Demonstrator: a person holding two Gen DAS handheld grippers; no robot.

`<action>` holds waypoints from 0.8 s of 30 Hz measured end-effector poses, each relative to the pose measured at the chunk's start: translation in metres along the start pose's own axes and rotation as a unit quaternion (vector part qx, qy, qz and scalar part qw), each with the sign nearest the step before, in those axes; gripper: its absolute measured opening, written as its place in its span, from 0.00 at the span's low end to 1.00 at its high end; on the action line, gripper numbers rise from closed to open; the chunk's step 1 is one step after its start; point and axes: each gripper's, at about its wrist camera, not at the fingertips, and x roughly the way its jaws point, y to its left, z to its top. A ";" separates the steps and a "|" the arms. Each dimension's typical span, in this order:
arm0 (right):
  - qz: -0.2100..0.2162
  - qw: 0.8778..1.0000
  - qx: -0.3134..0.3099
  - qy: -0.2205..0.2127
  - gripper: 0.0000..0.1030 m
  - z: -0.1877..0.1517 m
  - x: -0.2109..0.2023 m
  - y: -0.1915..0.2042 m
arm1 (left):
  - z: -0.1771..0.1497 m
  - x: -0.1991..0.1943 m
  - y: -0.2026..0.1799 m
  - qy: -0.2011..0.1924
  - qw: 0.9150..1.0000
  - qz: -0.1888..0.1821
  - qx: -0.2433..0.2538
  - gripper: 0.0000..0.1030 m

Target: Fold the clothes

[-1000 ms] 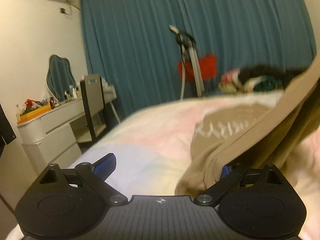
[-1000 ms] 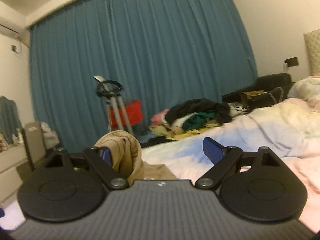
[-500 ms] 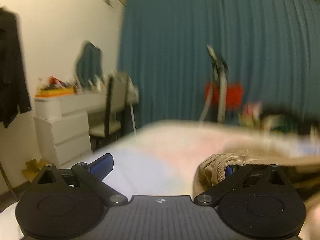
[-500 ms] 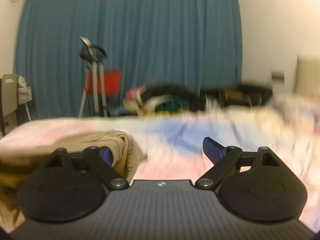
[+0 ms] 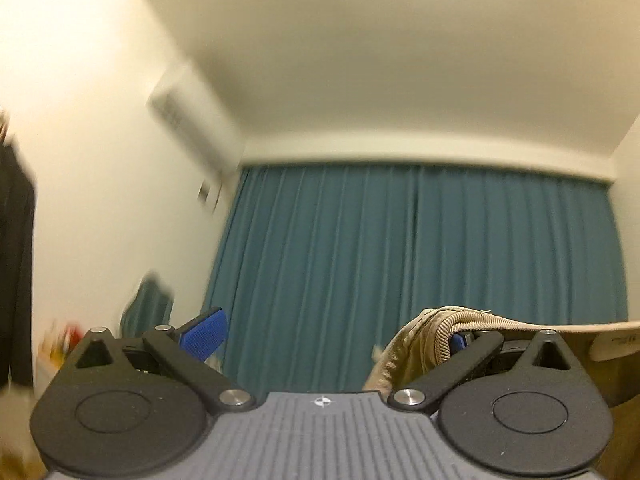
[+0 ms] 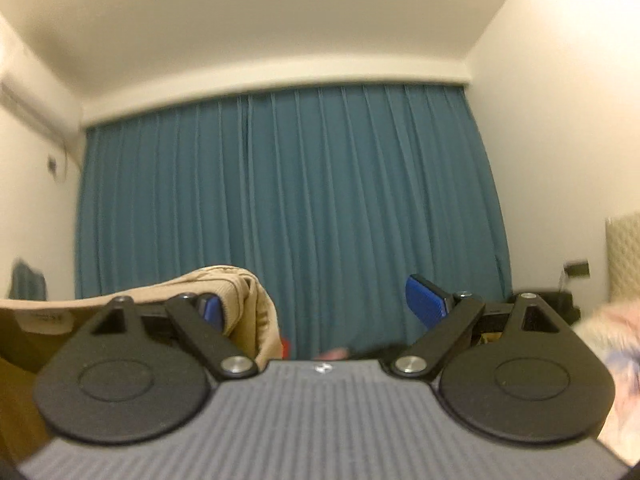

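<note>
Tan ribbed fabric of a garment point(image 5: 424, 340) is seen draped over the right finger of the left gripper point(image 5: 332, 332) at the lower right of the left wrist frame, and over the left finger of the right gripper point(image 6: 320, 308) at the lower left of the right wrist frame point(image 6: 240, 300), so that both blue pads there are largely hidden. Both grippers are spread wide, with only one finger each touching the cloth. Pleated teal curtains point(image 6: 280, 208) fill the middle, while blurred shapes at the lower left of the left wrist frame cannot be made out.
</note>
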 end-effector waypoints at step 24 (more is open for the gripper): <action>0.001 0.993 -0.010 0.117 0.87 -0.002 0.109 -0.017 | -0.077 0.134 -0.023 0.198 0.975 -0.083 -0.064 1.00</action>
